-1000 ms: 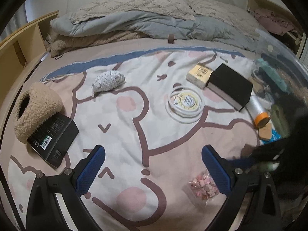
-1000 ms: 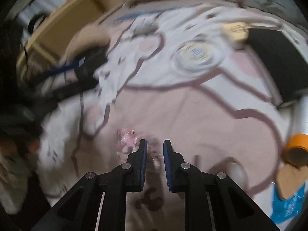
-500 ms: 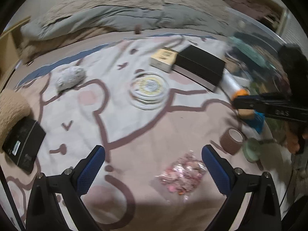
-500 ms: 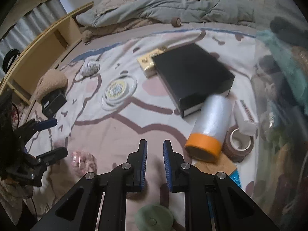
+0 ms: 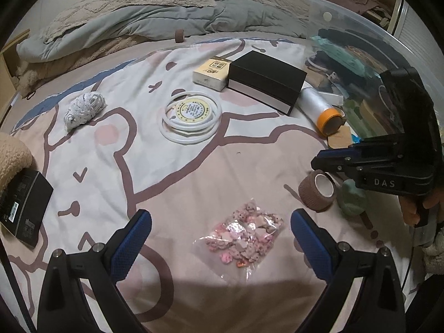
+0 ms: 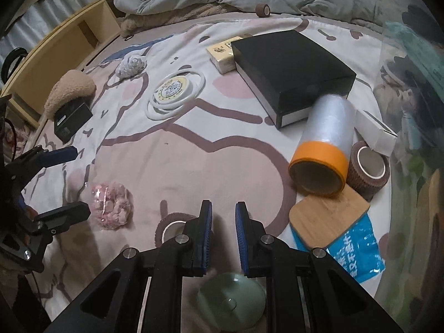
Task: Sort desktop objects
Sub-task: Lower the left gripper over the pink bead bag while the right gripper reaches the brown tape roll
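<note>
Left claw (image 5: 220,238) hangs wide open, its blue pads straddling the clear bag of pink trinkets (image 5: 244,240) that lies flat on the bed's cartoon-print cover (image 5: 194,172) — nothing gripped, but that stance looks like a line-up for a pick. Over on the other side, the right claw (image 6: 223,236) is clenched almost shut with nothing between its pads, poised above a pale green round lid (image 6: 230,299) and just beside a brown tape roll (image 6: 173,226); my read is it's travelling, not grabbing. Things still to sort are strewn across the cover: a white coiled tube around a yellow-labelled disc (image 5: 191,116) in the middle, a black box (image 5: 266,80) with a cream carton (image 5: 212,73) touching its far side, a film roll with an orange end (image 6: 324,144) leaning against the box, a second brown tape roll (image 6: 369,166) just beside it, and a wooden board (image 6: 330,219) over a blue packet (image 6: 358,249). At the right edge stands a clear plastic bin (image 5: 360,41) already holding mixed items, likely the destination. Compared with a second ago, the left view has swung so the trinket bag sits centred between its pads instead of off by the right pad, and the right claw has left that bag and crossed toward the bin side.
</note>
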Tool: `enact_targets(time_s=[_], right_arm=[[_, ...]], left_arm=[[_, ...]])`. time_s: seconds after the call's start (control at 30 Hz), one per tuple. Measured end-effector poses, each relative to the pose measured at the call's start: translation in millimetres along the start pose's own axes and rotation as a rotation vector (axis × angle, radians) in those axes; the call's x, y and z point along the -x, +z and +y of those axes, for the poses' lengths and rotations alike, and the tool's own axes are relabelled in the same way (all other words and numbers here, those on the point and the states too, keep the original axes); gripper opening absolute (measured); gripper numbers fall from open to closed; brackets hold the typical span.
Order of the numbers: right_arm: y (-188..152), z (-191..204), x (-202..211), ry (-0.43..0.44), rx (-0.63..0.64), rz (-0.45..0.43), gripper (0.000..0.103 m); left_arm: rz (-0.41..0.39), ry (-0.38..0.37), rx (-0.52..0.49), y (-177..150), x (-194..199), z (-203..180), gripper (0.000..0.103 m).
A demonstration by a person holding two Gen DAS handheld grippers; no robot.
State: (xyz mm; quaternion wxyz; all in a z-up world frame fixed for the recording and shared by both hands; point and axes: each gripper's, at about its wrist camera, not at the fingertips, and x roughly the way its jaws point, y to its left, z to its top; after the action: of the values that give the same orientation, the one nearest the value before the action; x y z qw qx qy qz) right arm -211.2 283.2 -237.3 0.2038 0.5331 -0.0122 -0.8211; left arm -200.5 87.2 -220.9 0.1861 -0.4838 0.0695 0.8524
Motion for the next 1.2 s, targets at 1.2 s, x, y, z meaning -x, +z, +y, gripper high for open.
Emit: enact_targets(time_s=[1.2], right_arm=[[-48.2,-20.9,-0.9,0.093,-0.057,-0.171,0.018]], left_arm=[[0.141,0.187,0.037,-31.8,-29.3,9.4,0.102]])
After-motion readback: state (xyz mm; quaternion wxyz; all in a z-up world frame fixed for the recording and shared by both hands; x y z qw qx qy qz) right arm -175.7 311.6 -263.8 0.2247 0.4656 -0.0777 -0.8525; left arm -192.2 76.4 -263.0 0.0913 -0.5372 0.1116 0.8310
